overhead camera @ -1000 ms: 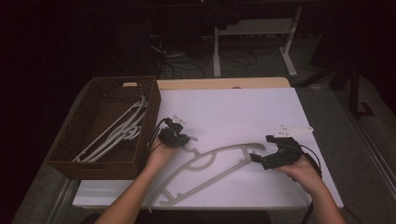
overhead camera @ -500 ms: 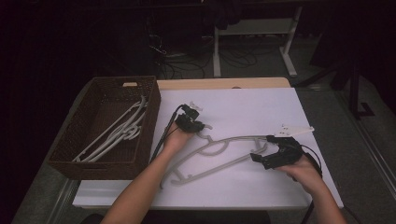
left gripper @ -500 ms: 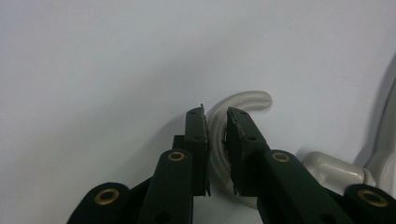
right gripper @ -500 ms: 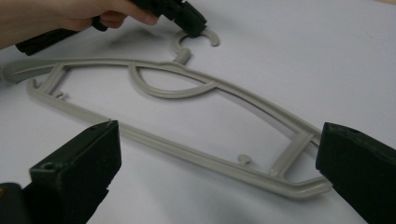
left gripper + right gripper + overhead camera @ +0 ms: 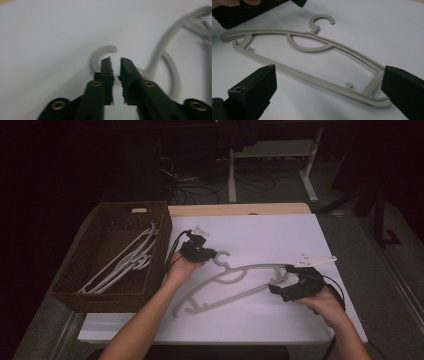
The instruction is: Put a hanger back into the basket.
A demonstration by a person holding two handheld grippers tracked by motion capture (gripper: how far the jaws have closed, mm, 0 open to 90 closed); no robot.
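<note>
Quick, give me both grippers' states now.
Left gripper: shut, just closed; beside the hanger hook, grip unclear.
Right gripper: open, jaws astride the hanger's end.

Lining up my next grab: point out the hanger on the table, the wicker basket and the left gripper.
hanger (image 5: 312, 46), right gripper view, on its curved centre brace.
wicker basket (image 5: 163, 240), high view, on its right wall.
left gripper (image 5: 115, 63), left gripper view, between the fingertips.

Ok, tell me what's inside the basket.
The basket holds several pale hangers lying in a loose pile, hooks toward the far end. Its near wall hides part of the floor, and I can't count the hangers exactly.
</note>
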